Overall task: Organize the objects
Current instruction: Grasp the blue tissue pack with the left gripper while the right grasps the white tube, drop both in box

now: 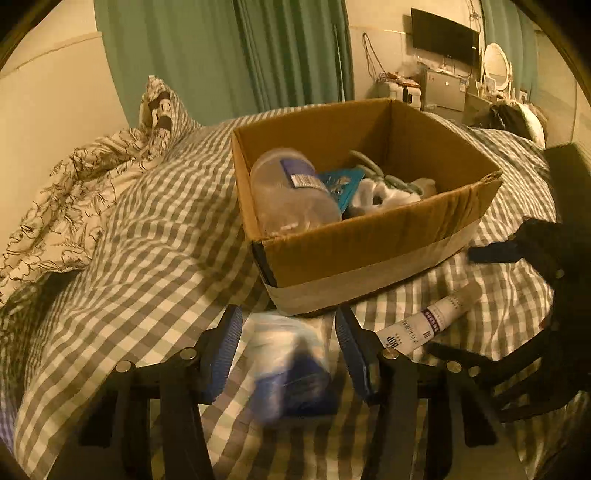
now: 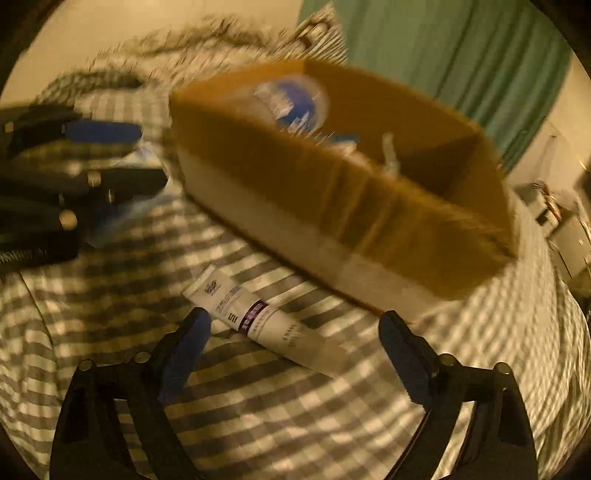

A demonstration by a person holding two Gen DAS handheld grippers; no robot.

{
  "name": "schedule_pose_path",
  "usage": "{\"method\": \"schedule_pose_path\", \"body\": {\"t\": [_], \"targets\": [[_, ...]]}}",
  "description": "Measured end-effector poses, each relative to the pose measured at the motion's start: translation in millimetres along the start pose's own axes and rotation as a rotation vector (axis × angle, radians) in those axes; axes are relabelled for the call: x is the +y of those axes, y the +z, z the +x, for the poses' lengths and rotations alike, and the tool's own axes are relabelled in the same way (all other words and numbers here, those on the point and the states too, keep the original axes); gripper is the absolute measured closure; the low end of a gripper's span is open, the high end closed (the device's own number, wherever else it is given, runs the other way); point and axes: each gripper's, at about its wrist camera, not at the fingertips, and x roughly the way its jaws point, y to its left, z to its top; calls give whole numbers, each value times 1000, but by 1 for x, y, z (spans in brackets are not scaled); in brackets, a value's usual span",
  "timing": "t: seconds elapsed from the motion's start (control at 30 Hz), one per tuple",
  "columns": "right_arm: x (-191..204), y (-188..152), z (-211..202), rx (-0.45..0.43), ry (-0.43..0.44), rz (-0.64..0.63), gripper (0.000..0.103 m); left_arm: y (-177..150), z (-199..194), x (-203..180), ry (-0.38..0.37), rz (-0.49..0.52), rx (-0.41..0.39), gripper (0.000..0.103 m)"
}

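Left tongs [image 1: 288,332]: open, straddling a blurred blue-and-clear packet [image 1: 291,369] on the bed [image 1: 147,240], just before the cardboard box [image 1: 369,254]. Right tongs [image 2: 295,354]: open over the white tube [image 2: 258,317] beside the box.

You're over a bed [image 1: 147,236] with a grey-and-white checked sheet, a crumpled patterned duvet [image 1: 74,192] bunched at its left edge. Green curtains [image 1: 229,55] hang behind it against cream walls [image 1: 48,99]. Far right, a dark television [image 1: 445,35] is mounted above a cluttered dresser [image 1: 443,88], beside an oval white mirror [image 1: 495,61]. The light is dim, warm and yellowish.
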Motion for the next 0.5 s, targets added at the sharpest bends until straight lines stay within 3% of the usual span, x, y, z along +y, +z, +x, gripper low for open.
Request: {"method": "schedule_pose_path", "body": {"t": [0.07,0.23,0.3,0.37,0.5], "targets": [[3,1,14,31,9,-25,17,-1,4,2,-19,-6,10,54],[5,3,34,70,58,-20,32,-4,15,3,-41,-8,43,54],[6,2,33,72,68,-7,40,-6,18,3,-49,-10,59,54],[8,0,29,69,72,-1,60,-7,20,4,-55,-14,68,53],[13,-7,18,69,84,31,72,-10,19,4,-63,-13,86,43]]}}
